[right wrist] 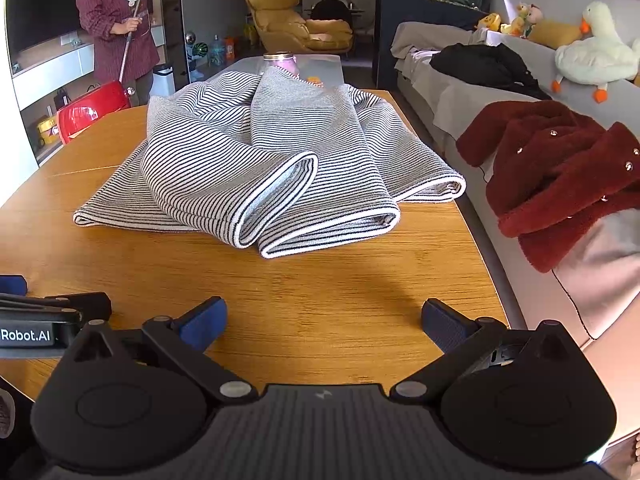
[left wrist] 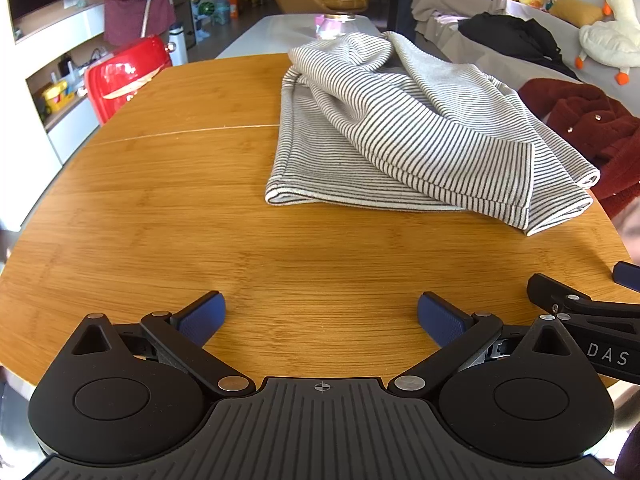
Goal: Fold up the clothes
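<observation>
A striped grey-and-white garment [left wrist: 404,136] lies bunched on the wooden table [left wrist: 168,208], its sleeves or legs doubled over toward me. The right wrist view shows the same garment [right wrist: 260,168] heaped on the table [right wrist: 340,288], two rolled hems facing me. My left gripper [left wrist: 321,318] hovers open over bare wood short of the cloth, nothing between its blue pads. My right gripper [right wrist: 324,322] is also open and empty, near the table's front edge. Each gripper shows at the edge of the other's view: the right gripper [left wrist: 624,274] and the left gripper [right wrist: 14,284].
A dark red fleece coat [right wrist: 560,176] lies on the grey sofa [right wrist: 460,112] right of the table, with a black garment [right wrist: 484,64] and a plush goose [right wrist: 596,56] further back. A red chair [left wrist: 124,76] stands at the table's far left. A person [right wrist: 120,28] stands behind it holding a pole.
</observation>
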The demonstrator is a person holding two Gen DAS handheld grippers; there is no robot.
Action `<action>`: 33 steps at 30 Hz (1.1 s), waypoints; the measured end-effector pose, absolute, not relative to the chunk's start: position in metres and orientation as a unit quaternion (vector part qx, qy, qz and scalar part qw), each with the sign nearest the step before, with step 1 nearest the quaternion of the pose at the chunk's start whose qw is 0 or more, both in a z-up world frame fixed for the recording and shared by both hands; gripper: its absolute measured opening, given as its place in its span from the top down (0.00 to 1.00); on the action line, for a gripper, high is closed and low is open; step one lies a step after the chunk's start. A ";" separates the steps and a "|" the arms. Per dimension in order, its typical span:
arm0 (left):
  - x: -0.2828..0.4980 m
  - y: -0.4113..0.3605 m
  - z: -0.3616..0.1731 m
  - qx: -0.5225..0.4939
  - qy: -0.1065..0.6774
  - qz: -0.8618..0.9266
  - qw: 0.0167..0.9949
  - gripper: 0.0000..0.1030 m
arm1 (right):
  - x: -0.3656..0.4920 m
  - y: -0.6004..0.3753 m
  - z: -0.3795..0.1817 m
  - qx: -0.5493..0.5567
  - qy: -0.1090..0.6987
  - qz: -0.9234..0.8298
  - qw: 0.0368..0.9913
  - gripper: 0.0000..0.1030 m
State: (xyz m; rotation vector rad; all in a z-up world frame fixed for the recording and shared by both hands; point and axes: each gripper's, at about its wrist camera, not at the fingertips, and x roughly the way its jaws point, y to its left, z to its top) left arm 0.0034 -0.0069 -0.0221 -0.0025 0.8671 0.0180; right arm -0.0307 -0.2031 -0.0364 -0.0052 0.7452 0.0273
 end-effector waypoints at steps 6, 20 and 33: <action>0.004 -0.007 -0.022 -0.001 0.420 0.009 0.907 0.00 | -0.031 -0.203 -0.036 -0.002 0.363 0.013 0.932 0.00; 0.002 -0.007 -0.023 0.000 0.417 0.007 0.909 0.00 | -0.035 -0.204 -0.037 -0.004 0.356 0.021 0.934 0.00; 0.062 0.042 0.019 -0.087 0.365 -0.081 0.923 0.00 | -0.020 -0.232 -0.019 0.061 0.311 0.092 0.944 0.00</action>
